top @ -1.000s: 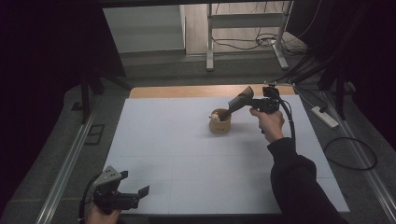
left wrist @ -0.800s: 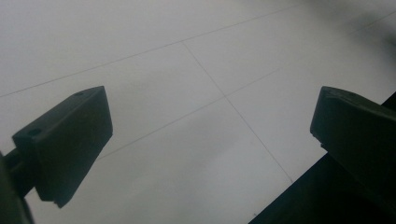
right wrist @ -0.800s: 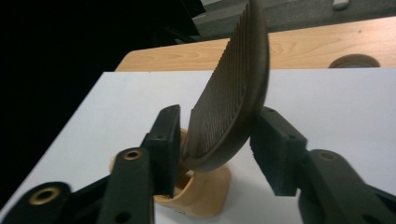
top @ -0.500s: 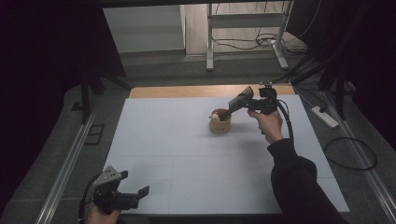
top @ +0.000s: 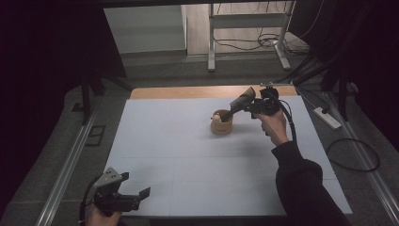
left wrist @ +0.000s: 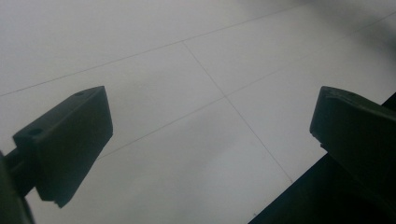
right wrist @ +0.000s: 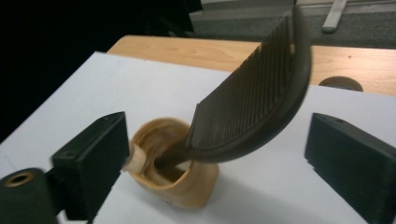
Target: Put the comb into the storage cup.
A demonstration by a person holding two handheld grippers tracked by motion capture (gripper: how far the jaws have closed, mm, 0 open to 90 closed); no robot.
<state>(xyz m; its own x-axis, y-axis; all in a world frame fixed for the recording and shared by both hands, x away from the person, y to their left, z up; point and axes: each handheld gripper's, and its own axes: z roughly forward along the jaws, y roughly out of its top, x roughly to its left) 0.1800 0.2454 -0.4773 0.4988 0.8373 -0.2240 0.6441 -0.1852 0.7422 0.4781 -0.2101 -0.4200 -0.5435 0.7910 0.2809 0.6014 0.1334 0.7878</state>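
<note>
White panels, seamed by thin lines, cover the worktop, with a bare wooden strip along its far edge. At the near left corner the left gripper hovers low over the white surface; the left gripper view shows its two black jaws spread wide with nothing between them, and it seems parked clear of the work. Further right, toward the far side, stands a small tan wooden holder cup, and a dark wide-toothed comb leans out of it, handle down in the cup, toothed head up and tilted right. The right gripper sits around the comb's head, jaws just having opened and now spread, pads apart from the comb, so the cup alone appears to carry it: a release after setting it in. The right gripper view reveals the comb's fine teeth and a pale scrap on the cup's rim; the high view gives the layout.
</note>
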